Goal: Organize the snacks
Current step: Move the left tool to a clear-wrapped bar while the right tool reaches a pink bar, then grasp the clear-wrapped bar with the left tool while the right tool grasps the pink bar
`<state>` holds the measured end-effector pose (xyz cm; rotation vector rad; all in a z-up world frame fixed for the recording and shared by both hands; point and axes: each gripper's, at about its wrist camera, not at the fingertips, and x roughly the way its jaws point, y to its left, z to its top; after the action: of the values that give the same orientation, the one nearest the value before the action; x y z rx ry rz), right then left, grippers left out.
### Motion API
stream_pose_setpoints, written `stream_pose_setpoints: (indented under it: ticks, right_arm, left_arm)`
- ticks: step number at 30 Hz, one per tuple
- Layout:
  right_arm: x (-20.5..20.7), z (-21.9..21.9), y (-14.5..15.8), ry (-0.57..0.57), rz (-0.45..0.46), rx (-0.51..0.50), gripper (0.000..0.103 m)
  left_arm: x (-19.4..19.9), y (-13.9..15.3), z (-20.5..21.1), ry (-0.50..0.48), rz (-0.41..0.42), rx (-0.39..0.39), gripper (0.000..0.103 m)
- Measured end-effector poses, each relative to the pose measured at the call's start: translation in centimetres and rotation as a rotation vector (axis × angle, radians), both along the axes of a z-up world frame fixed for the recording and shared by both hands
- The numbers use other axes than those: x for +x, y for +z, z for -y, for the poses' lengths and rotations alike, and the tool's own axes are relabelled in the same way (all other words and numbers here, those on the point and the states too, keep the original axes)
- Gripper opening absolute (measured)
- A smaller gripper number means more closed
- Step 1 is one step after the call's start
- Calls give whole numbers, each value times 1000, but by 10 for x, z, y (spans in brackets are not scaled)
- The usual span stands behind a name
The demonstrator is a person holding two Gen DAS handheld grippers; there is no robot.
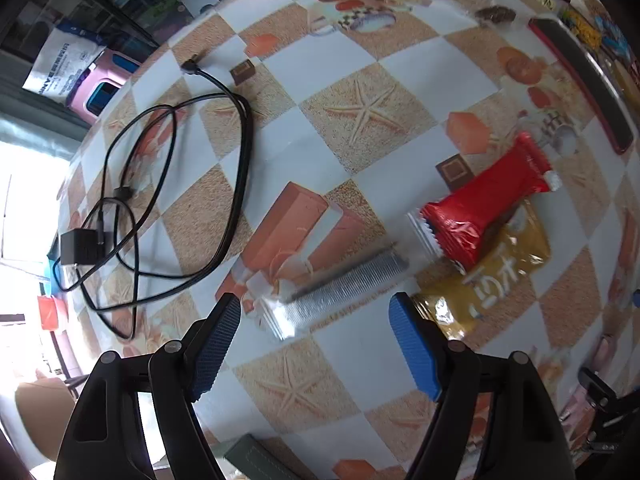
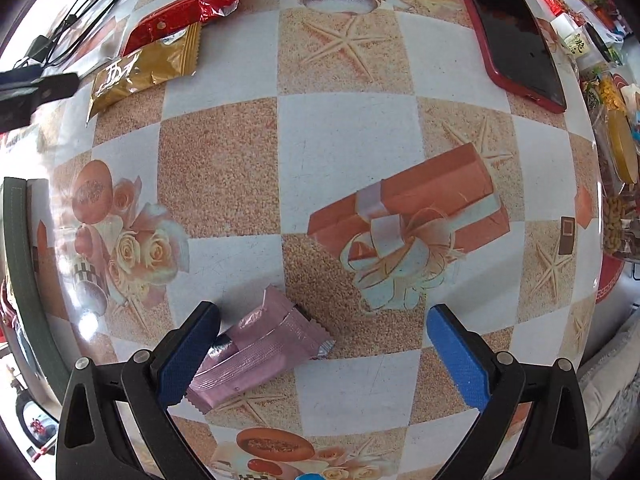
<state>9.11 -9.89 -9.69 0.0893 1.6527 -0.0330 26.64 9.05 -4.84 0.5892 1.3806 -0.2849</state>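
In the left wrist view, the left gripper (image 1: 316, 344) hangs above the checked tablecloth (image 1: 332, 60) with its blue pads spread wide and nothing between them. Just beyond the fingertips lies a clear-and-silver snack packet (image 1: 340, 284), blurred, lying slantwise. To its right a red snack packet (image 1: 486, 200) rests on top of a gold snack packet (image 1: 500, 268), the two overlapping. On the left of the cloth a black cable (image 1: 176, 184) loops around to a black charger block (image 1: 80, 248) near the table's left edge. At the far right lies a phone in a red case (image 1: 580, 80), with more wrapped sweets beyond it.

In the right wrist view, the right gripper (image 2: 322, 354) points down at the cloth, jaws released and wide apart. A pink snack packet (image 2: 260, 352) lies flat between them, close against the left pad; whether it touches that pad I cannot tell. The right pad stands well clear of it. Far left, the red packet overlaps the gold one, and part of the other gripper shows at the left edge. The phone lies far right.
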Motion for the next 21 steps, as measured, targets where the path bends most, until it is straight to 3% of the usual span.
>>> stream_pose_setpoints:
  ticks: [4, 8, 10, 13, 19, 21]
  right_arm:
    - [3, 0, -2, 17, -3, 1, 103]
    - [2, 1, -3, 16, -2, 1, 103]
    - [2, 1, -3, 17, -1, 1, 103]
    - [3, 1, -3, 22, 2, 1, 103]
    - [3, 0, -3, 30, 15, 1, 103]
    - [2, -1, -3, 33, 19, 0, 103]
  left_arm:
    - [9, -4, -2, 4, -30, -56, 79]
    - [12, -5, -12, 81, -124, -188, 37]
    - [5, -5, -15, 96, -122, -185, 24]
    - [-17, -6, -20, 143, -151, -205, 22]
    - [-95, -11, -39, 365, -245, -313, 22]
    - [-112, -11, -44, 418, -252, -319, 31]
